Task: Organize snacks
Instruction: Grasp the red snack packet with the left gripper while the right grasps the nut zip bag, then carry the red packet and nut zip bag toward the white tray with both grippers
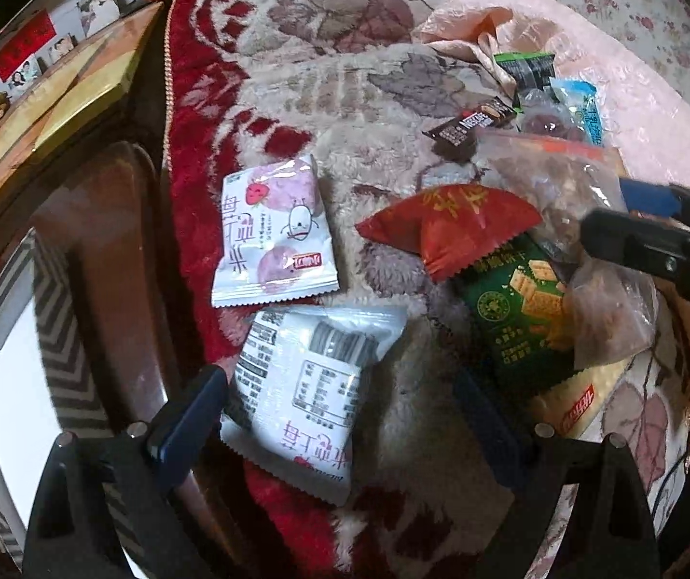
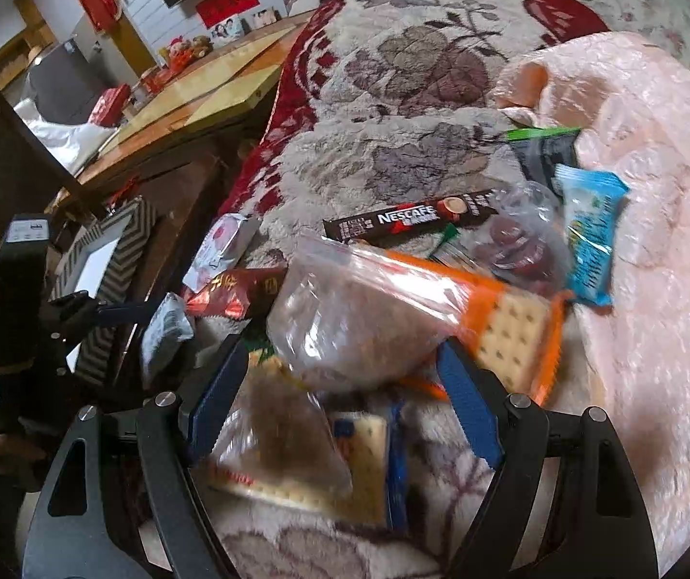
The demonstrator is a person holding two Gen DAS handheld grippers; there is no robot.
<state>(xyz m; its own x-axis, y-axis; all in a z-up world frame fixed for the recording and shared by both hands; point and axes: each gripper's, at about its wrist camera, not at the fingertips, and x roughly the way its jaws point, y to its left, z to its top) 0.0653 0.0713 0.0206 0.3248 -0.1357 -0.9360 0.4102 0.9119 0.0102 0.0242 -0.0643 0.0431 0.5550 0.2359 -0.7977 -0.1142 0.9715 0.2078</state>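
Note:
Snacks lie on a floral plush blanket [image 1: 354, 111]. In the left wrist view my left gripper [image 1: 340, 400] is open over a face-down white packet [image 1: 316, 381]. A white strawberry packet [image 1: 272, 231] lies beyond it. A red packet [image 1: 446, 227] overlaps a green cracker packet [image 1: 514, 309]. In the right wrist view my right gripper [image 2: 340, 381] is open around a clear zip bag [image 2: 345, 309] of brown snacks. An orange cracker packet [image 2: 514, 333] lies under the bag's right side. The right gripper also shows in the left wrist view [image 1: 625, 227].
A Nescafe stick [image 2: 407, 219], a clear jelly cup [image 2: 518, 236], a blue packet [image 2: 586, 236] and a dark green-topped packet [image 2: 543, 149] lie behind. A pink plastic bag [image 2: 634, 169] lies at right. A wooden table [image 1: 55, 111] stands left of the blanket.

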